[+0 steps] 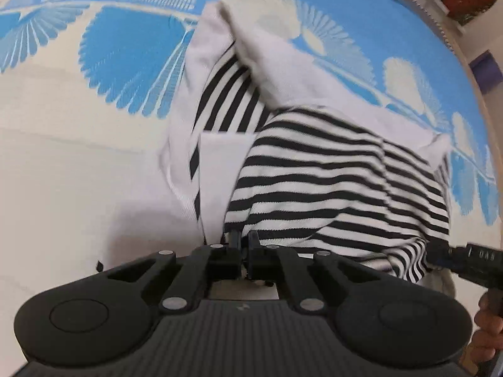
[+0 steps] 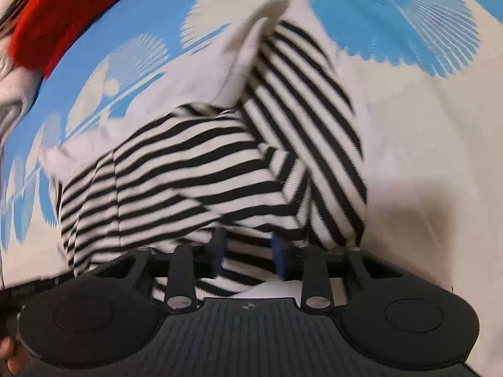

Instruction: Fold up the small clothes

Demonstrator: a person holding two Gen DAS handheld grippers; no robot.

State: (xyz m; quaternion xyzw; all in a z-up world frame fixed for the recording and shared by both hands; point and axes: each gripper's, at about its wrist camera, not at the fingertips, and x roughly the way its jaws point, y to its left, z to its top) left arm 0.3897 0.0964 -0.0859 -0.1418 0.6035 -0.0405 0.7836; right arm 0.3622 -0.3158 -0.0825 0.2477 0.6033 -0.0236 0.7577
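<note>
We judge the fold partly done: the striped garment (image 1: 330, 185) lies mid-frame on the blue patterned sheet (image 1: 132, 72), white sleeves already turned in, left gripper (image 1: 244, 238) clenched at its near hem, right gripper (image 2: 248, 248) spread astride the hem, final fold outstanding.

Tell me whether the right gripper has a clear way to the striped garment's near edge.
Probably yes: the right gripper stands open with the striped garment between its fingers, nothing blocking.
</note>
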